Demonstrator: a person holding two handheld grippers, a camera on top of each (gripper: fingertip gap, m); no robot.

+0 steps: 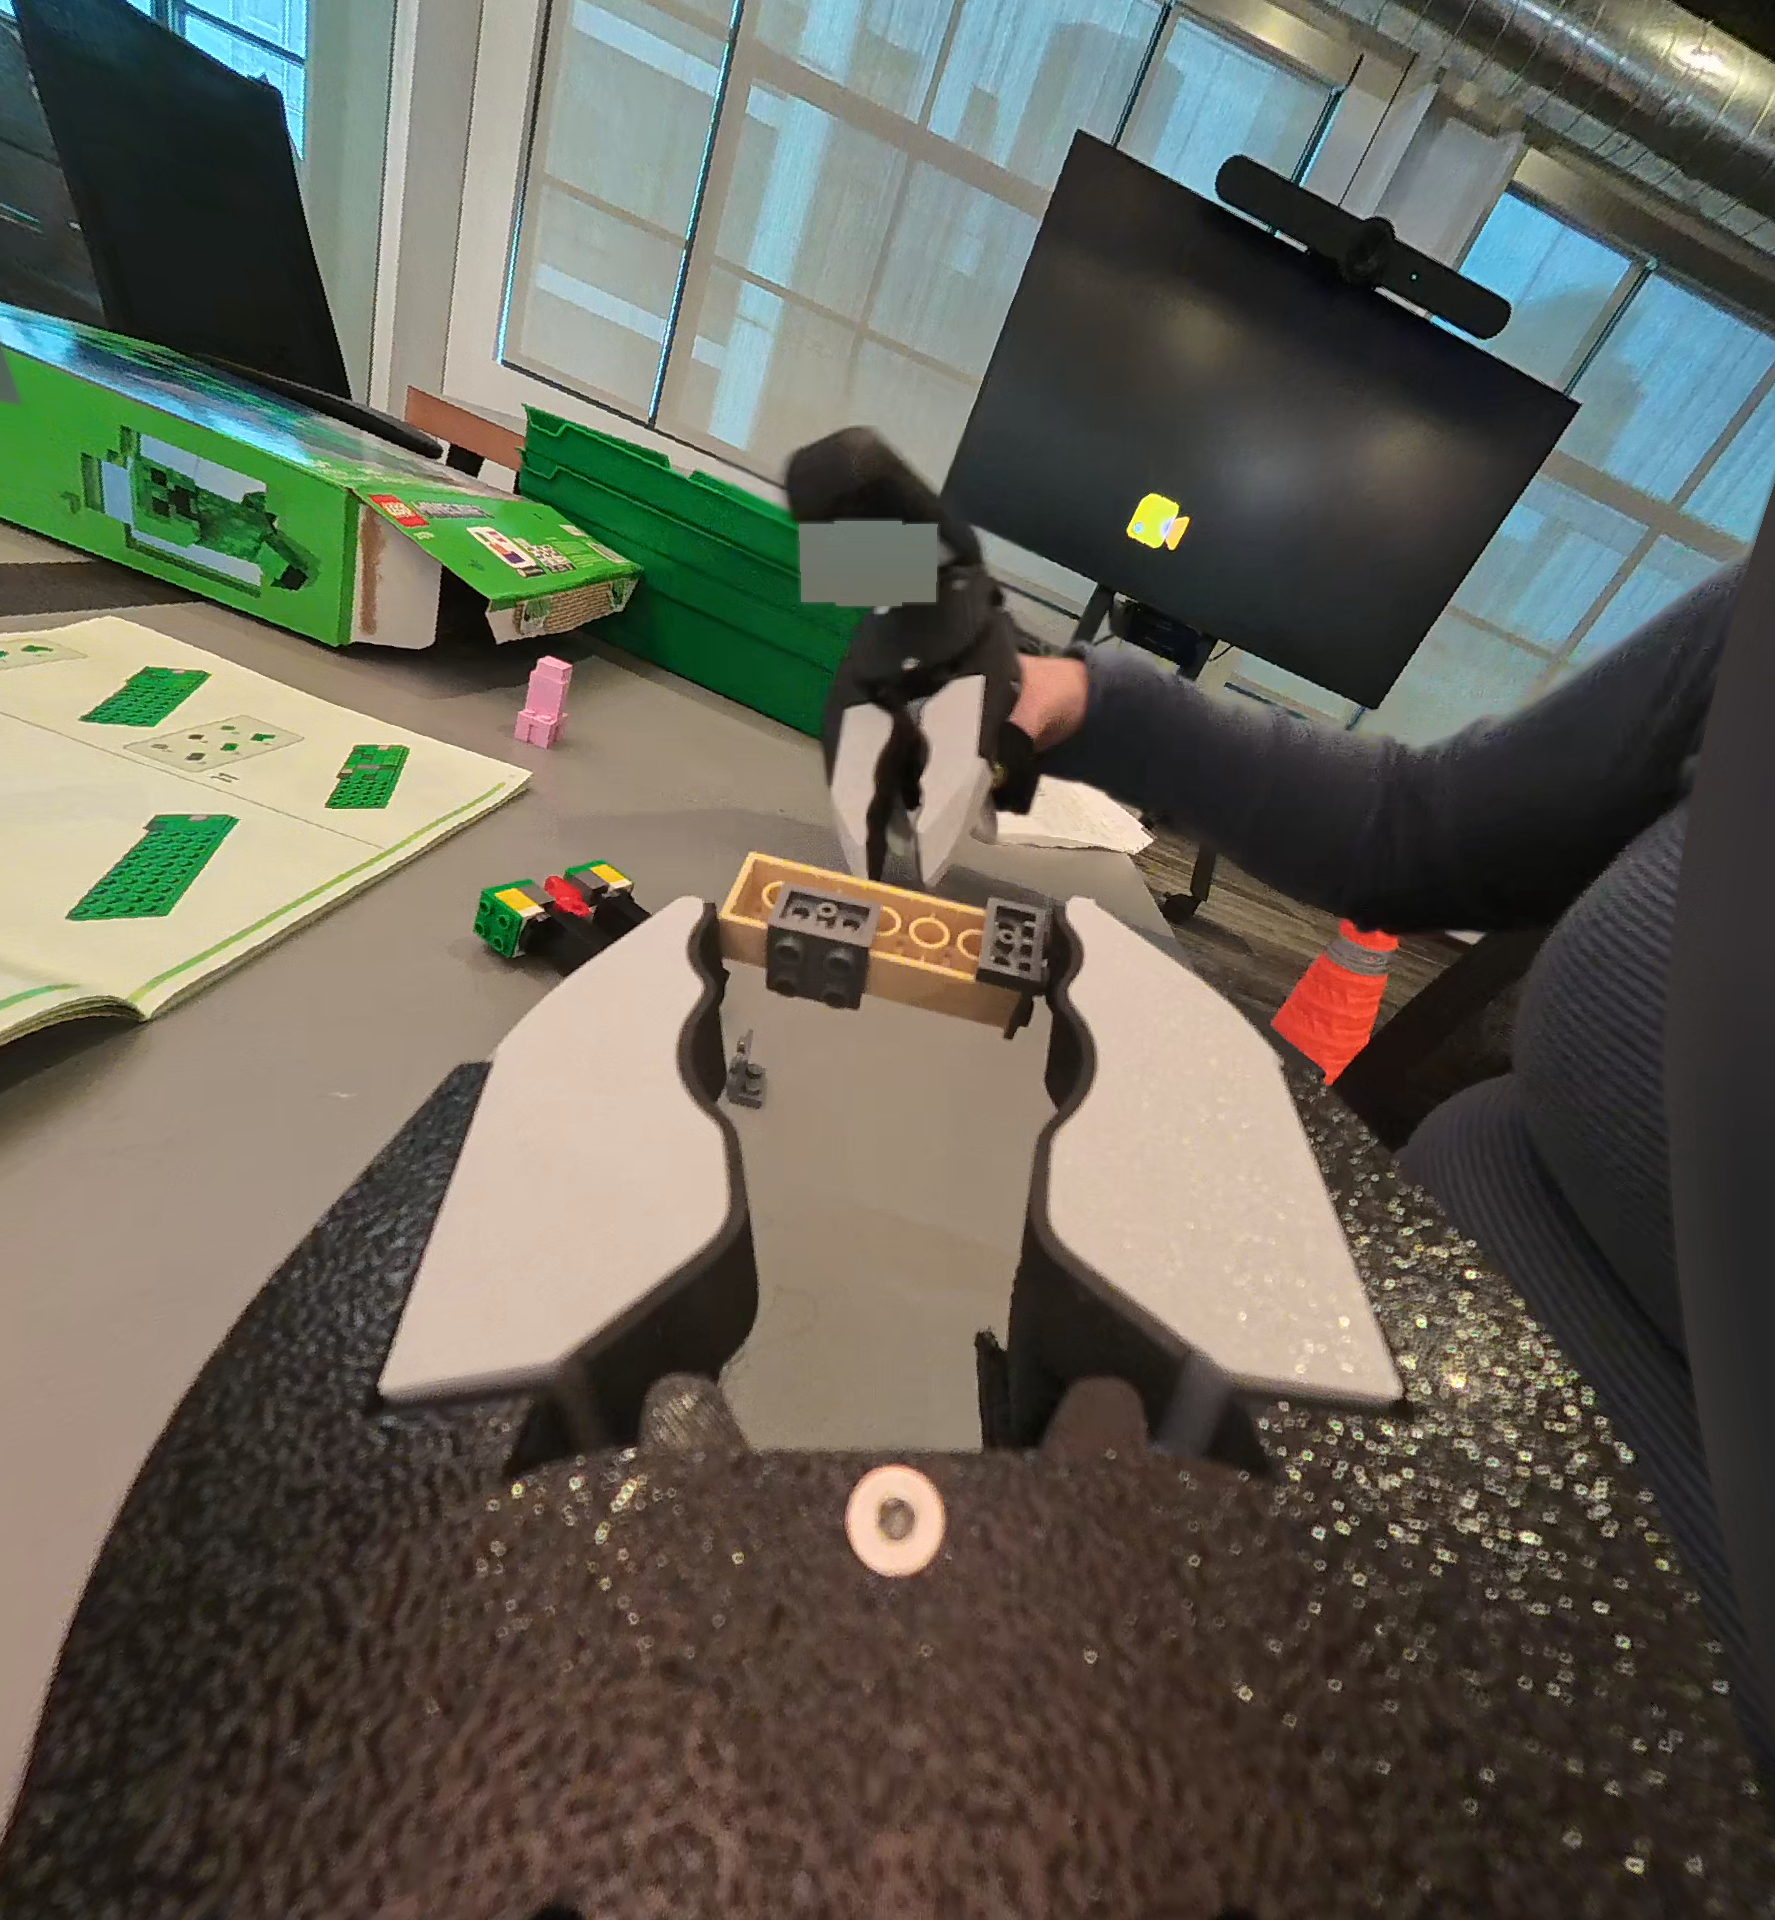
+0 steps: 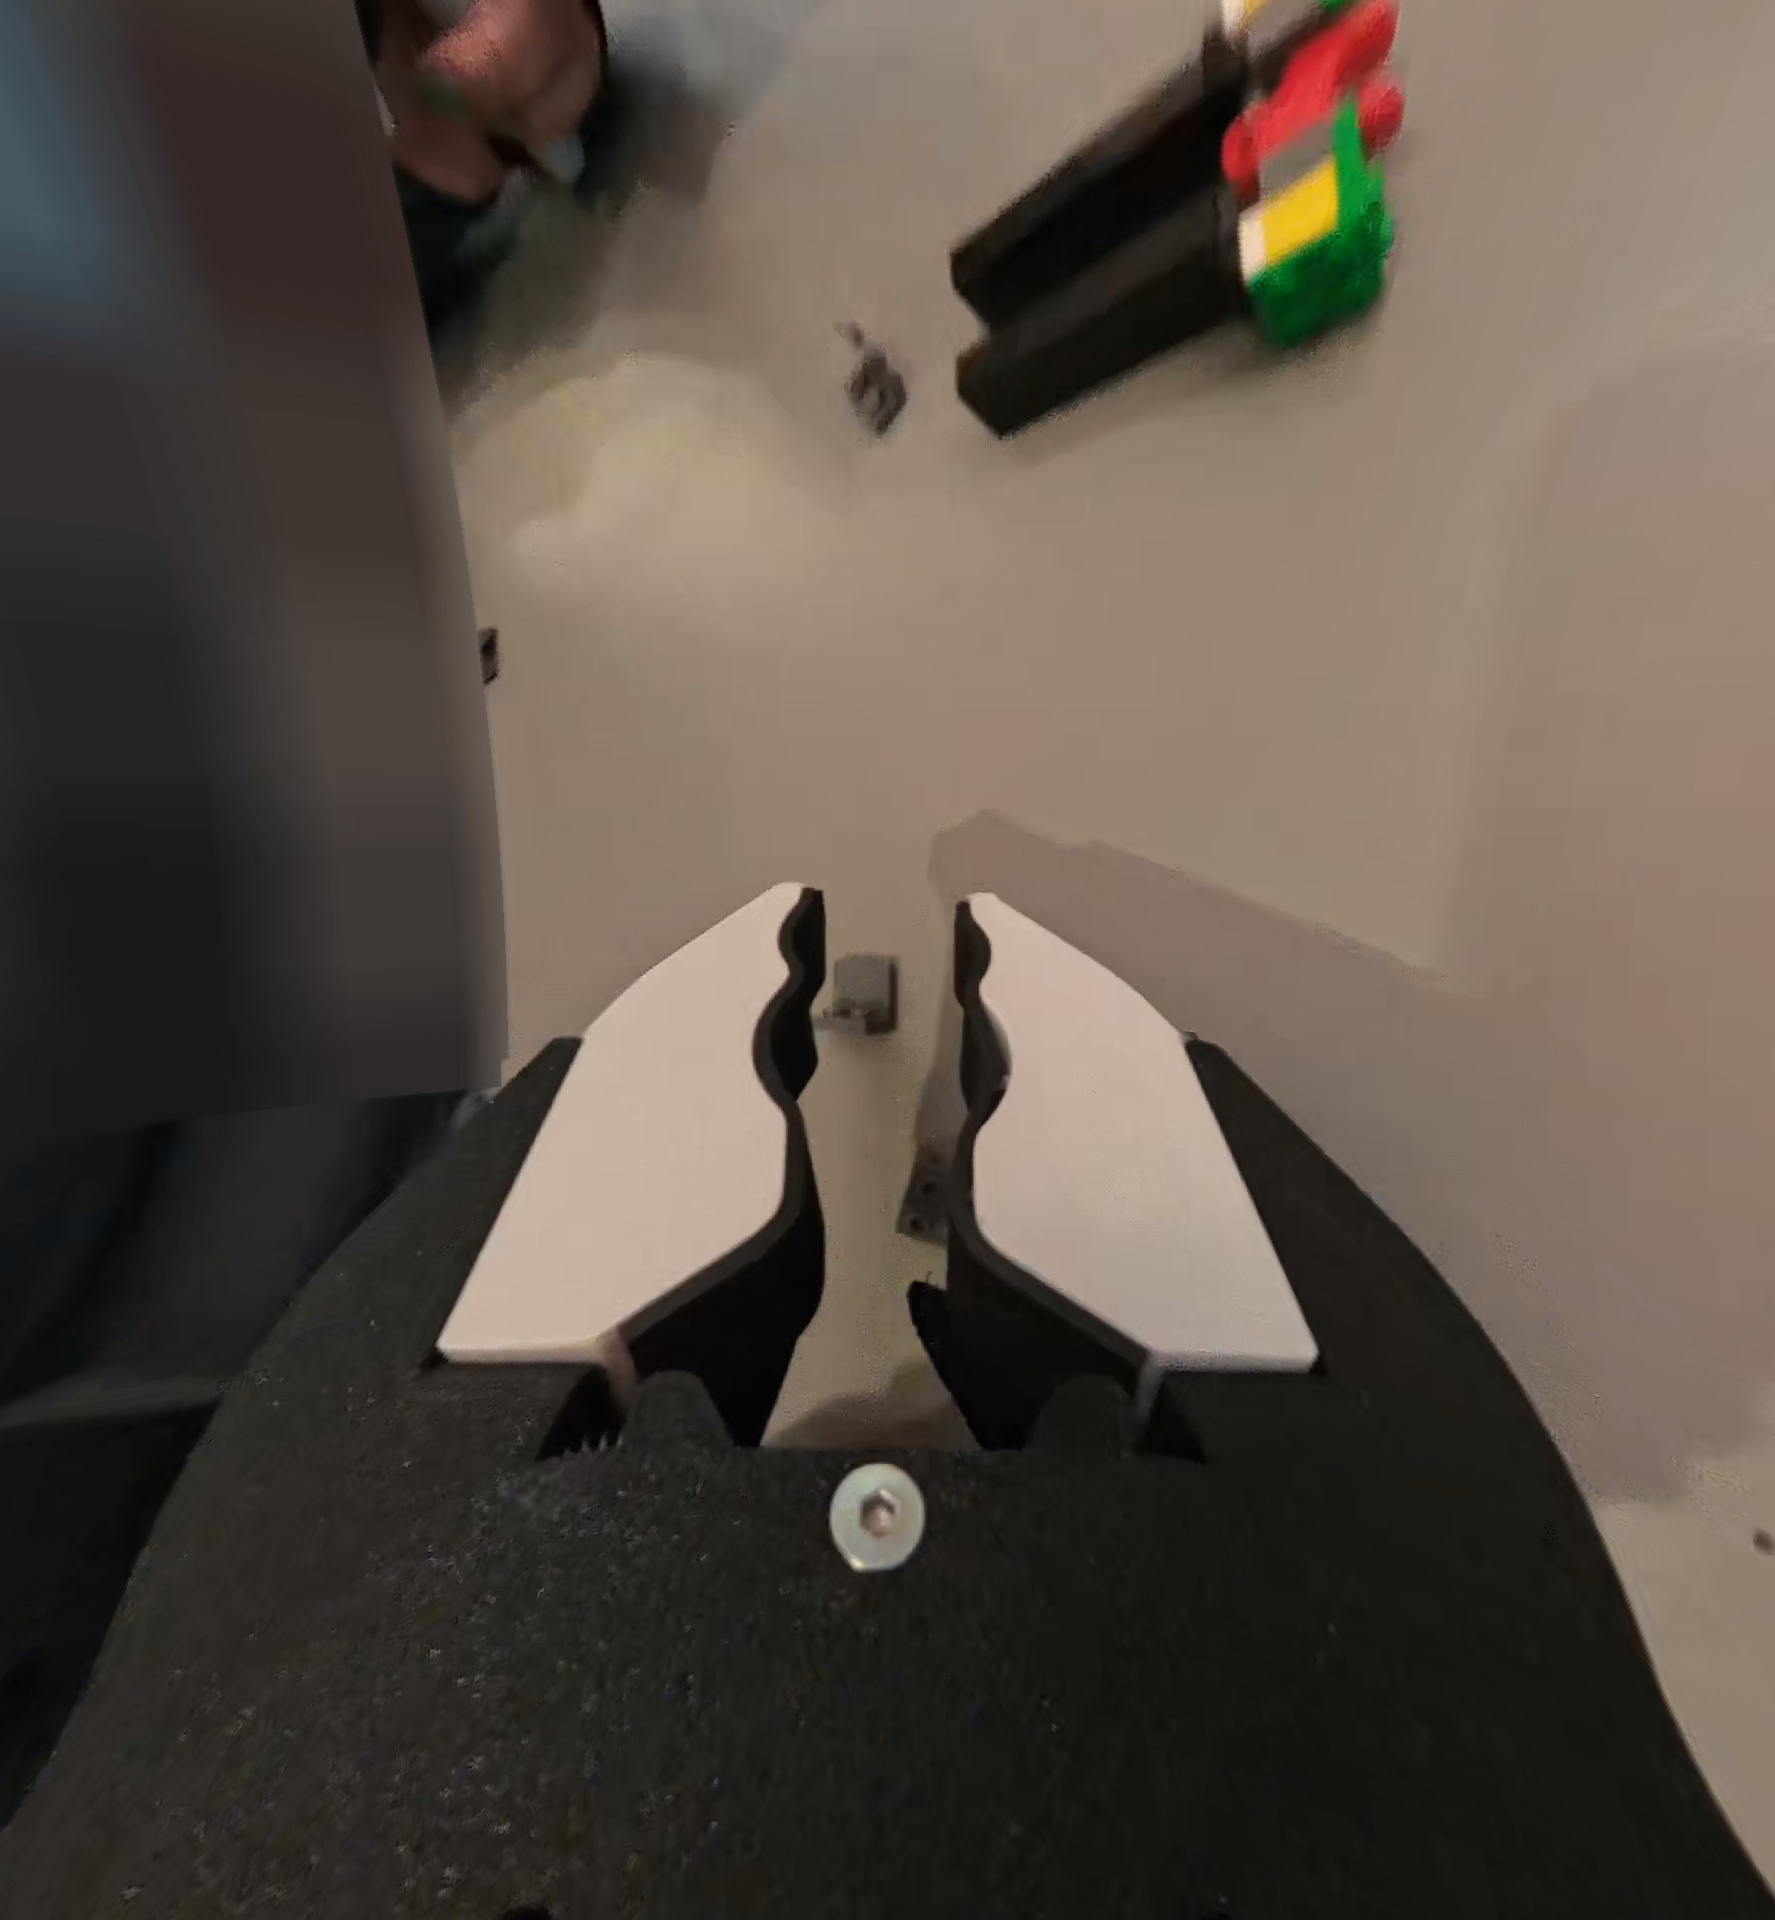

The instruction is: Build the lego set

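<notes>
Left tool (image 1: 883, 940) fills the near foreground, clamped on a tan brick (image 1: 867, 940) held across its tips, hollow underside facing the camera. Two dark grey bricks (image 1: 823, 943) sit on the tan one — one near its left end, the other (image 1: 1015, 940) against the right finger. Below the held brick, between the fingers, a small grey lever piece (image 1: 746, 1072) stands on the grey tabletop (image 1: 239, 1195).

Just beyond the tan brick, the right tool (image 1: 898, 842) points down toward it, fingers close together; a hand (image 1: 1049, 698) in a dark sleeve grips it.

In the right wrist view, the right tool (image 2: 888, 904) has its fingers slightly apart, nothing pinched. A small grey piece (image 2: 865, 995) lies on the tabletop (image 2: 1278, 675) in the gap between the tips; another small grey bit (image 2: 927, 1195) shows beside the right finger's inner edge. Whether the tips touch either cannot be told.

Left of the left tool: a small build of black, green, yellow and red bricks (image 1: 556, 914), blurred ahead and right of the right tool (image 2: 1205, 229). Farther left — an open instruction booklet (image 1: 135, 810), a pink figure (image 1: 545, 701), a green box (image 1: 239, 520), stacked green bins (image 1: 696, 582). Behind, a dark screen on a stand (image 1: 1247, 416); an orange cone (image 1: 1340, 997) on the floor to the right.
</notes>
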